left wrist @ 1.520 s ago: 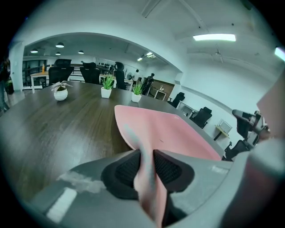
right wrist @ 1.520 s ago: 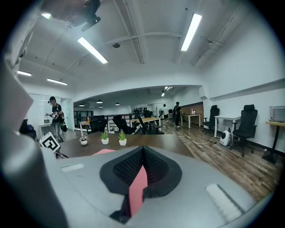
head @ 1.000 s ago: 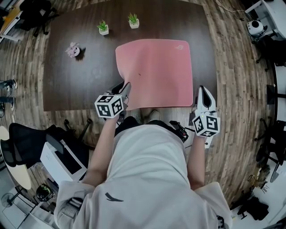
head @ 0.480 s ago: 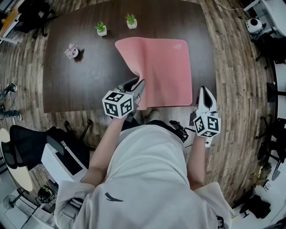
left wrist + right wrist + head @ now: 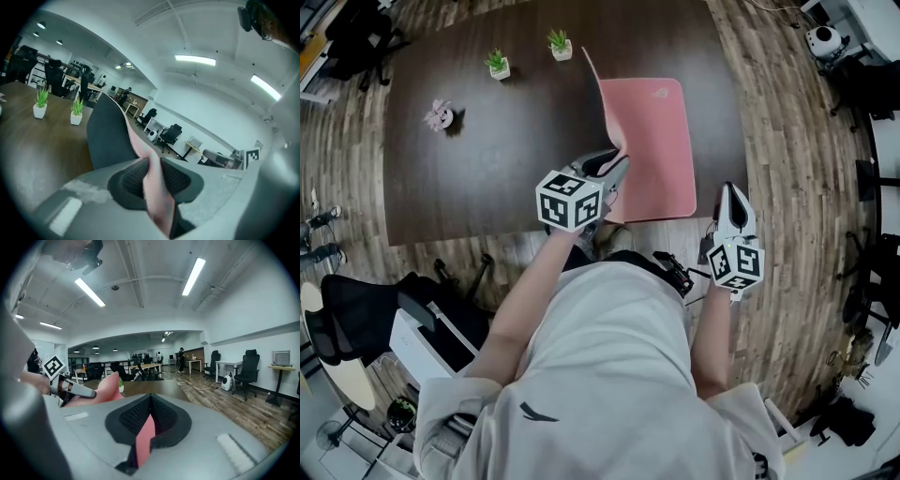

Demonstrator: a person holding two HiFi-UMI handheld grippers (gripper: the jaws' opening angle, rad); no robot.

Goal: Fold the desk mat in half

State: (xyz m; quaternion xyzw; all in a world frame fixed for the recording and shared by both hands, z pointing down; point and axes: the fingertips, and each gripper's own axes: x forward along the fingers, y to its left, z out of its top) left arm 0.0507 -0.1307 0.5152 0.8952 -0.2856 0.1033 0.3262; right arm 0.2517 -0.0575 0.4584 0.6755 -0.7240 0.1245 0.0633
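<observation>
Now the left gripper (image 5: pixel 615 167) has its jaws clenched on the near left corner of the pink desk mat (image 5: pixel 654 141). The mat's left part stands up off the dark worktop (image 5: pixel 487 159), grey underside showing, while its right part lies flat. The right gripper (image 5: pixel 728 190) has a strip of the mat's near right edge nipped between its jaws. To fold well, I would sweep the lifted corner in an arc over to the right edge. The right grip should anchor the mat against sliding. Set corner on corner before letting go, and check that the far corner follows squarely.
</observation>
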